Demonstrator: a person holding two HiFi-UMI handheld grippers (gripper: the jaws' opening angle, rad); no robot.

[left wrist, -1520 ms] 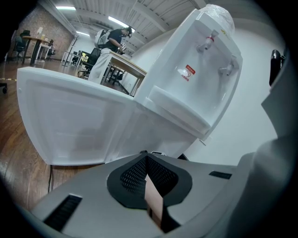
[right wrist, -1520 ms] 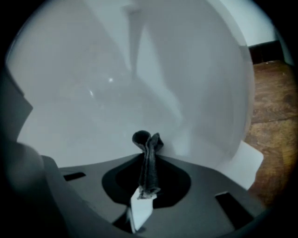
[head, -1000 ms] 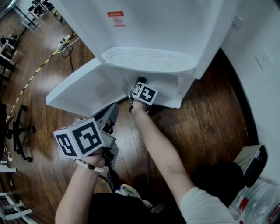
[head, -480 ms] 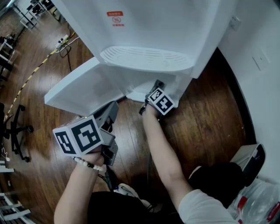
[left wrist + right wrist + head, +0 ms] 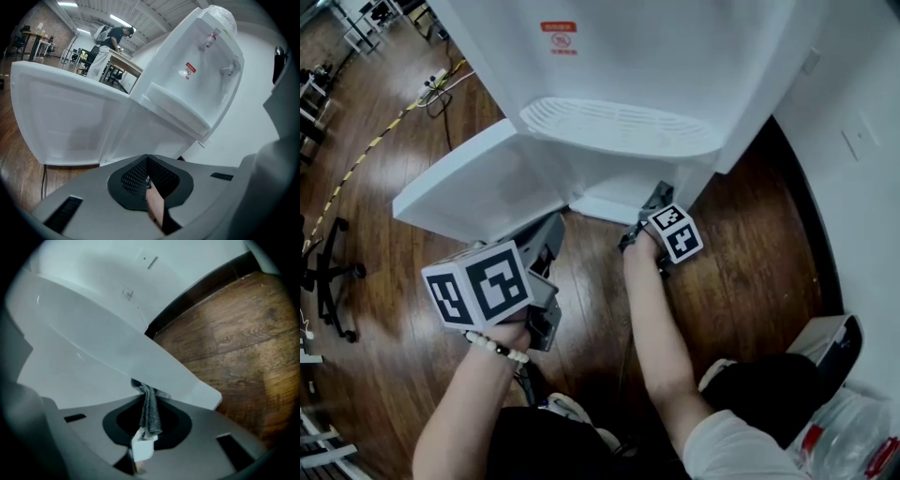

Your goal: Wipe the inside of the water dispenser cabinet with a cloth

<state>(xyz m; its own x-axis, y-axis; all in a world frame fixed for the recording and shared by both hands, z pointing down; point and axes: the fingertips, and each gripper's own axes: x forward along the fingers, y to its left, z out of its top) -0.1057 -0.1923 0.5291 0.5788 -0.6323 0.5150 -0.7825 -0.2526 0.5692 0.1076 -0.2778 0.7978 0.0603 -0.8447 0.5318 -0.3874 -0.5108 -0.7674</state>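
Wooden floor (image 5: pixel 741 272) ran under the white dispenser (image 5: pixel 675 56), whose door (image 5: pixel 478 187) hung open at the left. Near that door the left gripper (image 5: pixel 147 179) waited, jaws pressed together on nothing, much where it had been a second earlier. Further right, the right gripper (image 5: pixel 146 425) pinched the grey cloth (image 5: pixel 150 411). It had swept from the middle of the cabinet (image 5: pixel 614 187) mouth to its right edge, low by the floor. That stroke looked finished, so wiping seemed under way, with other inner surfaces probably left.
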